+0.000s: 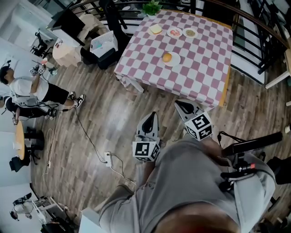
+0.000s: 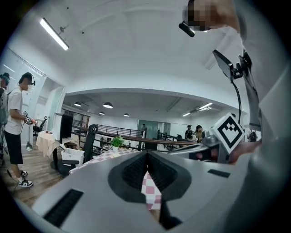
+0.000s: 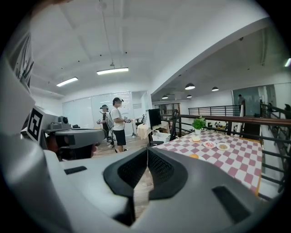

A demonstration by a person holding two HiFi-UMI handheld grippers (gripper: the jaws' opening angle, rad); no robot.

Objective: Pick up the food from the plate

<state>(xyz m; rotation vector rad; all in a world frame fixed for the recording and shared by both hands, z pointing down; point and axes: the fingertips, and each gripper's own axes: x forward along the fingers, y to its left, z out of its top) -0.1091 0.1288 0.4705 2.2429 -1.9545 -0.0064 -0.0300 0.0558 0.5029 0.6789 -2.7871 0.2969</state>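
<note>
Pink-and-white checked cloth covers the table point(image 1: 200, 68), used here as landmark. The food, a round orange bun point(image 1: 167, 57), sits on a white plate point(image 1: 176, 61) about mid-table, toward its near edge. More plates point(image 1: 174, 32) and a potted plant point(image 1: 151, 7) stand at the table's far side. The left gripper point(image 1: 151, 119) and right gripper point(image 1: 184, 108) are off the table, over wood floor point(image 1: 104, 118) short of its near edge, well apart from the bun. Both grippers have their jaws clenched together with nothing between them.
</note>
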